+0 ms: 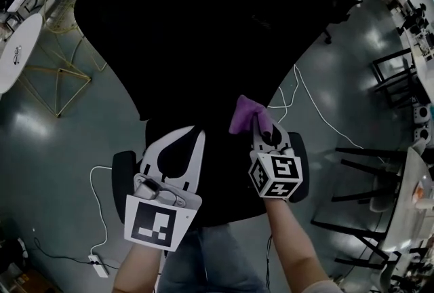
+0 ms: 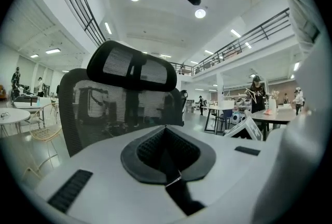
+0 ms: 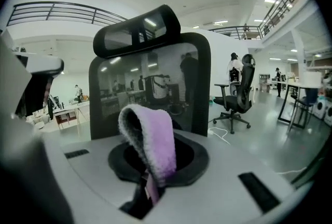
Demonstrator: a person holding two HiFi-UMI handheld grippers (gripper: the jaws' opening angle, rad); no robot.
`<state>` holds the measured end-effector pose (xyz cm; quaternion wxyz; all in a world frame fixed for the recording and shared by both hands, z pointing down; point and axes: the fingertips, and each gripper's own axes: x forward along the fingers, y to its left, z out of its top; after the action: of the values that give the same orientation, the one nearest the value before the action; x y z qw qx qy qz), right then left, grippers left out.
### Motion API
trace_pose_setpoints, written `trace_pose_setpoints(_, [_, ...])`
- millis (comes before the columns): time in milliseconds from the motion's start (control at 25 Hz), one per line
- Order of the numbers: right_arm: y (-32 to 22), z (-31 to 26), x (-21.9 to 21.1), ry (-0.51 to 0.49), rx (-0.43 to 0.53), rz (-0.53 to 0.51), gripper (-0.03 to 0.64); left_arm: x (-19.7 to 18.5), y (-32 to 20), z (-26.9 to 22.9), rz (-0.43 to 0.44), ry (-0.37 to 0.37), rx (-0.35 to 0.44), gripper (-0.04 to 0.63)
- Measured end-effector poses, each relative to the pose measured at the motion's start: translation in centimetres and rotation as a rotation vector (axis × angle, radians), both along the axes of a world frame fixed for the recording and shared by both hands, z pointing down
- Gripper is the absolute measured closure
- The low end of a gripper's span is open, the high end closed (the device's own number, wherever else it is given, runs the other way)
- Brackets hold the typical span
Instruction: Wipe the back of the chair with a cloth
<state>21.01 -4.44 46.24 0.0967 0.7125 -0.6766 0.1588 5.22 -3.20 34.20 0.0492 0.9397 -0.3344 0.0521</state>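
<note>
A black mesh office chair (image 1: 203, 27) fills the middle of the head view, seen from behind and above. Its back and headrest stand straight ahead in the left gripper view (image 2: 124, 109) and the right gripper view (image 3: 150, 67). My right gripper (image 1: 261, 125) is shut on a purple cloth (image 1: 245, 114), held close to the lower part of the chair back. The cloth (image 3: 150, 140) folds over from the shut jaws, a short way from the mesh. My left gripper (image 1: 193, 130) hangs beside it on the left, shut with nothing in it (image 2: 166, 125).
A round white table (image 1: 13, 47) and a gold wire-frame chair (image 1: 57, 74) stand at the left. A power strip (image 1: 98, 264) with a white cable lies on the grey floor. Black chairs (image 1: 397, 74) and a table (image 1: 407, 203) crowd the right. Another office chair (image 3: 236, 96) stands further off.
</note>
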Motion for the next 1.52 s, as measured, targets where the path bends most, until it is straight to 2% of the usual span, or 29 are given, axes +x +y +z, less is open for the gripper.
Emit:
trace_pose_setpoints(560, [4.9, -13.6, -5.9, 0.042, 0.133, -0.121, 0.571, -2.8, 3.6, -7.4, -0.008, 0.034, 0.025, 0.583])
trace_pose_setpoints(840, [7.6, -18.4, -7.7, 0.014, 0.181, -0.151, 0.571, -3.9, 5.4, -10.5, -0.007, 0.037, 0.091, 0.583])
trace_pose_setpoints(1200, [11.1, -24.3, -10.5, -0.034, 0.273, -0.208, 0.571, -4.6, 8.4, -14.2, 0.018, 0.057, 0.138, 0.583])
trace_pose_setpoints(1520, [14.8, -26.9, -13.1, -0.073, 0.335, -0.252, 0.571, -5.7, 11.6, -15.4, 0.03, 0.055, 0.179, 0.583])
